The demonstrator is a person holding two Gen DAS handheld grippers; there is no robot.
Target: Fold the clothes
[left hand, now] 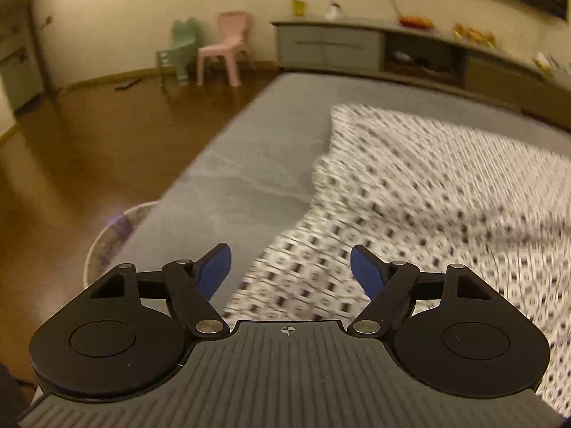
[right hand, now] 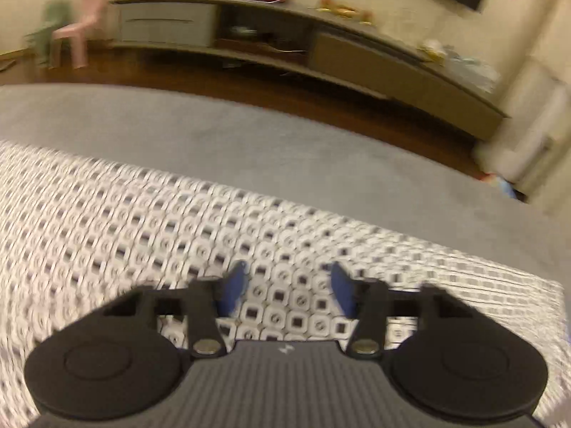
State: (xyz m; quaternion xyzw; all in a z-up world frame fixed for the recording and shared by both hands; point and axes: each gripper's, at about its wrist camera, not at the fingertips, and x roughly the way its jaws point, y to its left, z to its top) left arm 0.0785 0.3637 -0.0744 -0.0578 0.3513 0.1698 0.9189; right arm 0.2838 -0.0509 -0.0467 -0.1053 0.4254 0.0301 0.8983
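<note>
Patterned garment (left hand: 428, 192) lies spread on the grey bed (left hand: 257, 149). My left gripper (left hand: 291, 271) is spread, empty, at the garment's left edge; right gripper (right hand: 287, 287) is spread, empty, over its middle, nearer.

garment (left hand: 446, 185): white, dark-square print (blurred); table (left hand: 257, 149): grey; chair (left hand: 223, 48): pink

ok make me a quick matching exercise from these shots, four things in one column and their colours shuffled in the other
Things:
1. small chair
2. table top
3. gripper finger pads
4. floor

Colours:
a. brown
b. blue
c. pink
d. grey

Pairs: 1-c, 2-d, 3-b, 4-a
</note>
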